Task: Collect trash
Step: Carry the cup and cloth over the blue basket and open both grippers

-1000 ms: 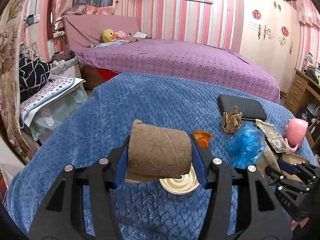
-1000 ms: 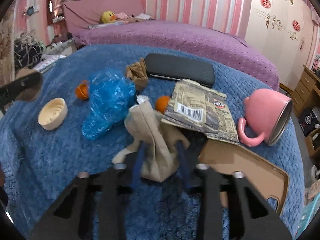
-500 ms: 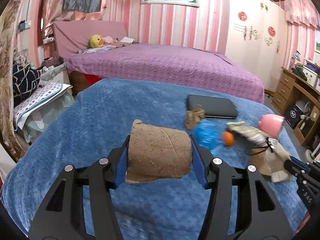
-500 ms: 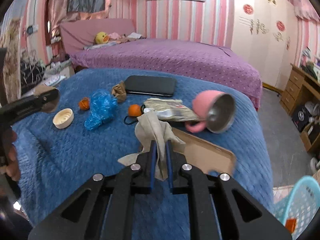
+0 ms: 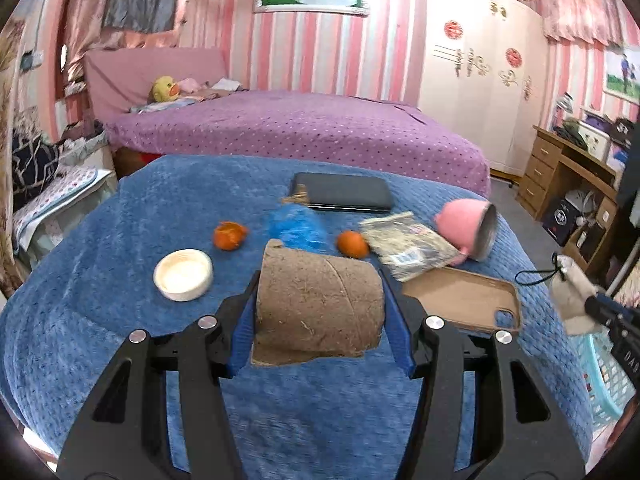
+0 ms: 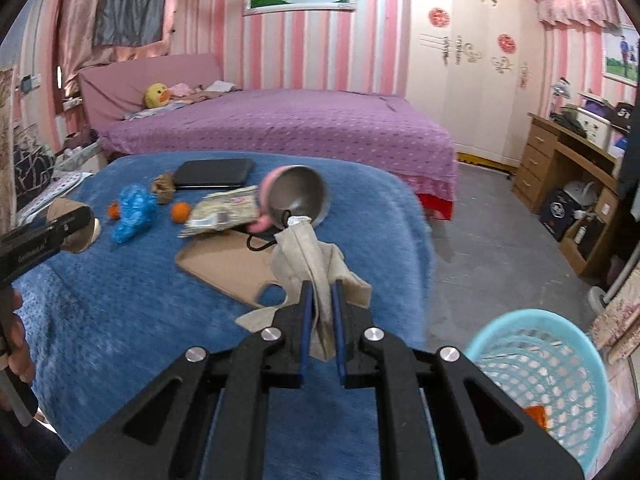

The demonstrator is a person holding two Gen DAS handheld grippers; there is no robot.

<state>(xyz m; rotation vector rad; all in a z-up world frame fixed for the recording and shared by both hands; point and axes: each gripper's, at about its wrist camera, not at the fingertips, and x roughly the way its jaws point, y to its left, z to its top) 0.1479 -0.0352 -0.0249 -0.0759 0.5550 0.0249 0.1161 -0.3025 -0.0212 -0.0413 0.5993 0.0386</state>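
Left gripper [image 5: 320, 312]: clamped on a rough brown cardboard roll [image 5: 318, 308], above the blue blanket [image 5: 100, 312].
Right gripper [image 6: 320, 320]: jaws just closed, pinching a limp beige cloth pouch [image 6: 308, 256] with a black cord.
Basket [image 6: 560, 368]: turquoise plastic lattice, on the floor at lower right.
Writing: snack wrapper [image 6: 224, 210] barcode label, unreadable.

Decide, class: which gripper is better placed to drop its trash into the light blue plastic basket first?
Probably the right gripper. Clamping the beige cloth pouch, it has the light blue plastic basket just beside it, while the left gripper, holding the brown cardboard roll, hangs over the blue blanket.
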